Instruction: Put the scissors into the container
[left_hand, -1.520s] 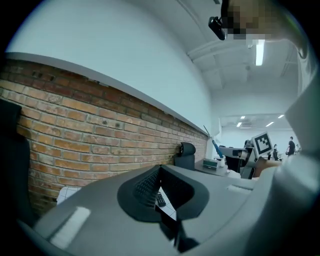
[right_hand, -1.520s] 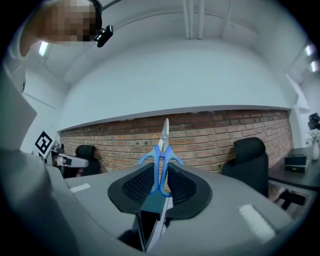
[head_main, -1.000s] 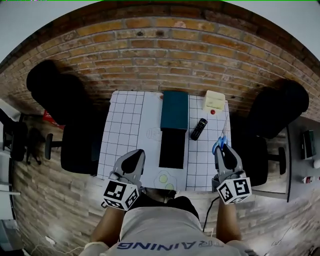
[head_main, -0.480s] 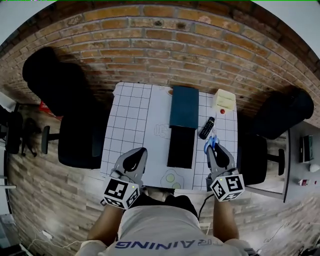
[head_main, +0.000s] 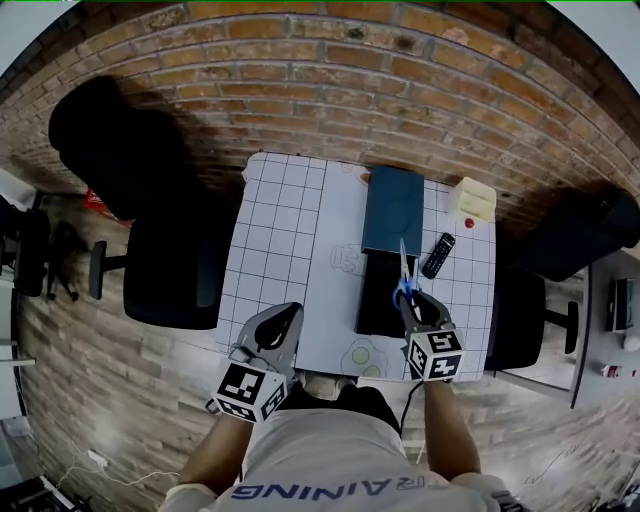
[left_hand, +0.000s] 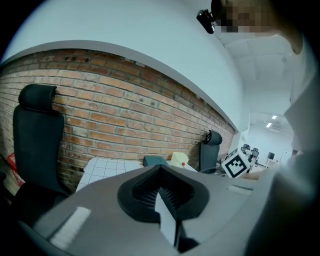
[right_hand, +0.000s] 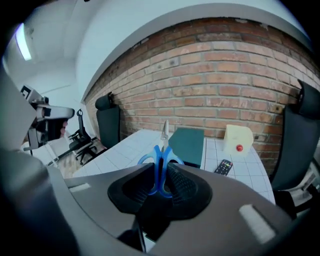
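Chairs: two black office chairs (left_hand: 35, 135), one on each side of the table
Table: one table (head_main: 280, 230) under a white grid-marked mat, standing against a brick wall
Dark teal box: one (head_main: 393, 210), flat-topped, at the far middle of the mat; it touches the black piece in front of it
Black container: one black oblong (head_main: 372, 300) in front of the teal box; probably the container meant, though whether it is a tray or a lid cannot be told
Left gripper: one (left_hand: 161, 175), held low at the near edge of the table; its jaws are closed together with nothing between them
Right gripper: one (right_hand: 161, 167), raised over the near end of the black container; its jaws are clamped on the scissors' handles
Cream box: one (head_main: 473, 200), with a red dot on it, at the far right corner
Remote: one (head_main: 438, 255), black, lying to the right of the teal box
Scissors: one pair (head_main: 403, 272), blue handles, steel blades closed and pointing away from the person, held in the air above the black container
Handling: probably light and rigid; the blades are smooth, slippery and pointed, so the plastic handle loops give the surest hold, and the grip is already there; held at one end, the pair may swing between the pads
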